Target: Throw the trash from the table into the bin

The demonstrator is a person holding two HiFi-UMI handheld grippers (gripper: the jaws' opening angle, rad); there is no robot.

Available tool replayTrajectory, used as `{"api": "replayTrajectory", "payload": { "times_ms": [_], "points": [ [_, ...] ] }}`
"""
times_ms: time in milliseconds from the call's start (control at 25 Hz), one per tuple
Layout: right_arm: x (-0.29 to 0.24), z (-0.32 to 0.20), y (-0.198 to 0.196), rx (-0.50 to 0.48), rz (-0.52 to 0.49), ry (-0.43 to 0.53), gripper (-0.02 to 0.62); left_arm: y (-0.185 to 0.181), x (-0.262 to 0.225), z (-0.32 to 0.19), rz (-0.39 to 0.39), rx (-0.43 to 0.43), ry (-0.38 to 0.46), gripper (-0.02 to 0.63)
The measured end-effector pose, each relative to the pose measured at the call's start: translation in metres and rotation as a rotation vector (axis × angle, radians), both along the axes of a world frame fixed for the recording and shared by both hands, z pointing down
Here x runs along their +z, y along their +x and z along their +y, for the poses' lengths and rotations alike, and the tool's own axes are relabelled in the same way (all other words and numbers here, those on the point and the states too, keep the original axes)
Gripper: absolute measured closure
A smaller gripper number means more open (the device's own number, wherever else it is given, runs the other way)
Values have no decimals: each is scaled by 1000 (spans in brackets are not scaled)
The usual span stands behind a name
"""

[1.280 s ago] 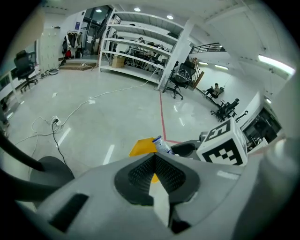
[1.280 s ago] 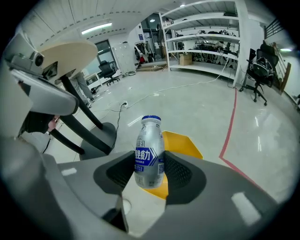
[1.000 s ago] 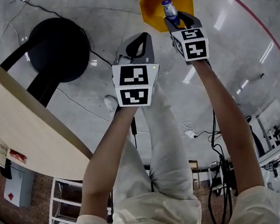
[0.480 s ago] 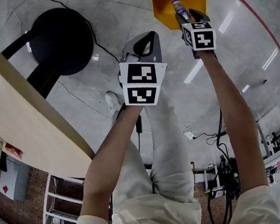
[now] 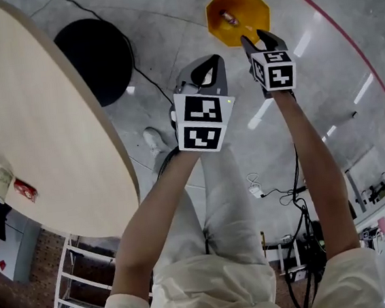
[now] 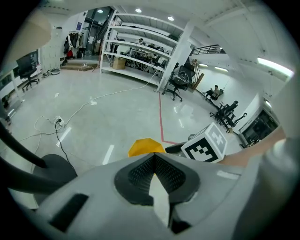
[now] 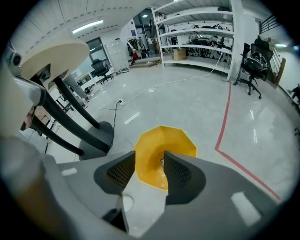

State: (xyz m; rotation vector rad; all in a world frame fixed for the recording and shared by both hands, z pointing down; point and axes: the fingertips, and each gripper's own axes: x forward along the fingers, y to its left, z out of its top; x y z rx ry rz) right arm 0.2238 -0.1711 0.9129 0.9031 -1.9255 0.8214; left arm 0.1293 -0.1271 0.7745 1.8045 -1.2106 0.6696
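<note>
The yellow bin point(image 5: 245, 4) stands on the grey floor and shows past the jaws in the right gripper view point(image 7: 159, 140). A small bottle point(image 5: 228, 18) lies inside it. Above the bin's near rim my right gripper point(image 5: 258, 38) is open, and nothing sits between its jaws point(image 7: 149, 168). To its left my left gripper point(image 5: 201, 70) is shut with nothing in it, its pads meeting at the tip point(image 6: 153, 159). On the round wooden table point(image 5: 53, 130) at the left lie a red wrapper point(image 5: 24, 190) and a pale scrap point(image 5: 2, 178).
The table's black round base point(image 5: 97, 57) rests on the floor left of the bin. A cable point(image 5: 165, 84) runs across the floor and a red floor line point(image 5: 329, 19) passes right of the bin. Shelves and office chairs stand far off point(image 6: 140, 51).
The bottle that the right gripper held over the bin now lies inside the bin. Both grippers sit a little lower in the head view, and more of the table shows.
</note>
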Motion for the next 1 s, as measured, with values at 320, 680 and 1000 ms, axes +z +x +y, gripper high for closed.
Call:
{"api": "replayTrajectory", "payload": {
  "times_ms": [320,680,1000],
  "points": [
    [-118,7,-10,27,-44,67,501,-3,-103,12,19,12,64,601],
    [-242,33,-43,-83,-55,149,588,-37,-217,42,17,-45,157,601],
    [-343,52,-82,-186,-41,228,589,-63,-302,66,73,-126,231,601]
  ]
}}
